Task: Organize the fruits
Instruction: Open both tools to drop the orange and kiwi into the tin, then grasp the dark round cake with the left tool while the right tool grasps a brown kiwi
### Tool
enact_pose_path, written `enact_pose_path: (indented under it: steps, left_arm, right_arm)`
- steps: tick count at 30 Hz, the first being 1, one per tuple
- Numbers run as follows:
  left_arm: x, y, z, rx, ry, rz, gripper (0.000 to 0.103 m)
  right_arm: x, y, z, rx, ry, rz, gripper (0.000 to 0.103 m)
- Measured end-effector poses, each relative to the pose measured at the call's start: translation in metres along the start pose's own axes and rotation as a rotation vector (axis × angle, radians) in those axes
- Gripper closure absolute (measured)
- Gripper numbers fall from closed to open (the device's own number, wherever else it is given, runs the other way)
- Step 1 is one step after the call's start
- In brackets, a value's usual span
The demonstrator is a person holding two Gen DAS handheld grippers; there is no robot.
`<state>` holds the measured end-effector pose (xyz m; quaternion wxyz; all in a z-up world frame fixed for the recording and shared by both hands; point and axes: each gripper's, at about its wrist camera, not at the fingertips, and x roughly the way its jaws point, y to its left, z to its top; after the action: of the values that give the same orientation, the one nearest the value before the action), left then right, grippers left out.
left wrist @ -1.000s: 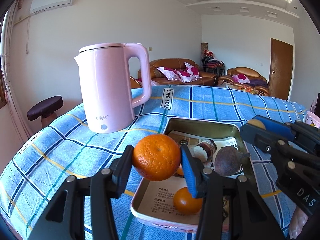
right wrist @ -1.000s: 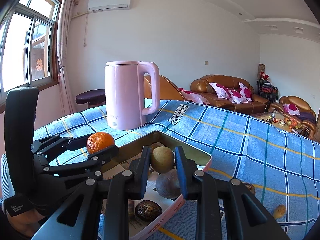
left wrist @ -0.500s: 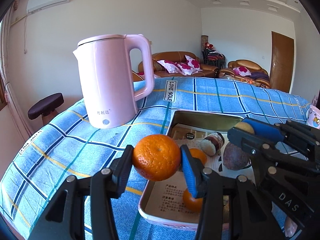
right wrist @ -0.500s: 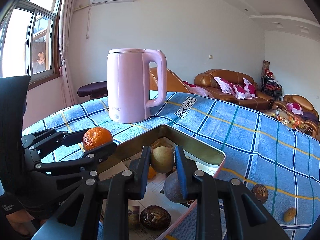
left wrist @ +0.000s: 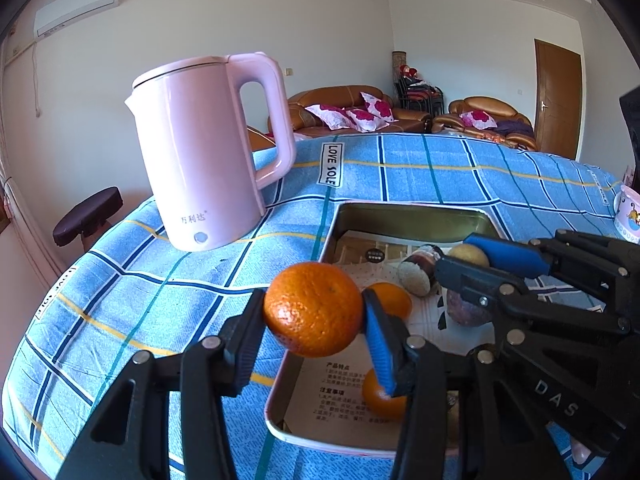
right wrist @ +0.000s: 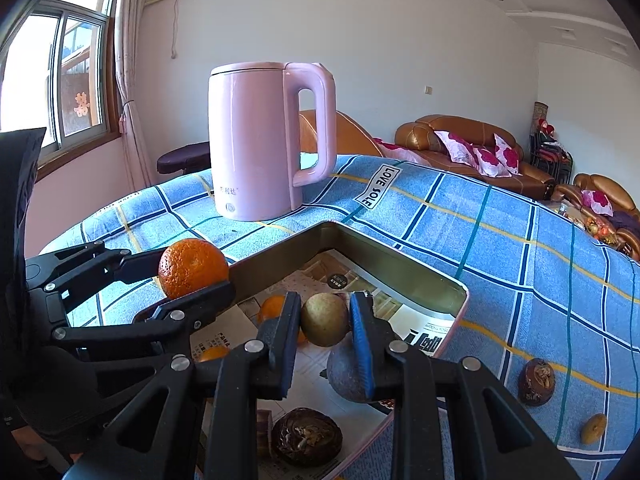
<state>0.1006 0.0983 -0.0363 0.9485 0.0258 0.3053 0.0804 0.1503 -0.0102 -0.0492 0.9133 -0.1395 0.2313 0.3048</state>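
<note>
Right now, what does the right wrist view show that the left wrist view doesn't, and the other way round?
Only the right wrist view shows the window, two small fruits lying loose on the blue checked cloth, and a dark wrinkled fruit at the tray's near end.

Only the left wrist view shows the brown door and a patterned cup.

Both show the pink kettle, the tray, the left tongs shut on the orange, and the right tongs shut on a yellowish-green fruit.
</note>
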Motion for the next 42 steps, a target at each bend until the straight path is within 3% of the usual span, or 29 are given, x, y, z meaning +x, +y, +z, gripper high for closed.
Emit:
enact_pose_path:
  steps: [3,8,14,20,29,33,38,42]
  left_arm:
    - [0.000,0.000,0.000,-0.003,0.003,-0.002,0.053]
    - [-0.002,0.003,-0.001,-0.019,-0.005,0.009,0.046]
    - [-0.009,0.006,-0.003,-0.034,-0.029,-0.001,0.035]
    - [-0.019,0.007,-0.003,-0.055,-0.071,0.013,0.014]
    - [-0.042,-0.029,0.006,0.004,-0.129,-0.015,0.010]
    - [-0.054,-0.066,0.008,0.067,-0.152,-0.072,0.004]
    - [-0.068,-0.117,0.009,0.183,-0.188,-0.133,0.003]
    - [-0.064,-0.135,0.013,0.218,-0.190,-0.148,0.003]
  right_arm:
    - [0.002,-0.002,0.000,0.008,0.011,0.008,0.075]
    - [0.000,-0.010,-0.001,0.043,0.009,-0.009,0.057]
    - [-0.012,-0.018,-0.004,0.074,-0.035,-0.028,0.044]
    - [-0.028,-0.025,-0.010,0.089,-0.075,-0.067,0.030]
    - [-0.062,-0.044,-0.023,0.095,-0.104,-0.124,0.030]
    - [-0.083,-0.067,-0.032,0.124,-0.106,-0.174,0.030]
    - [-0.103,-0.102,-0.043,0.164,-0.095,-0.263,0.028]
    - [-0.115,-0.131,-0.052,0.225,-0.089,-0.320,0.028]
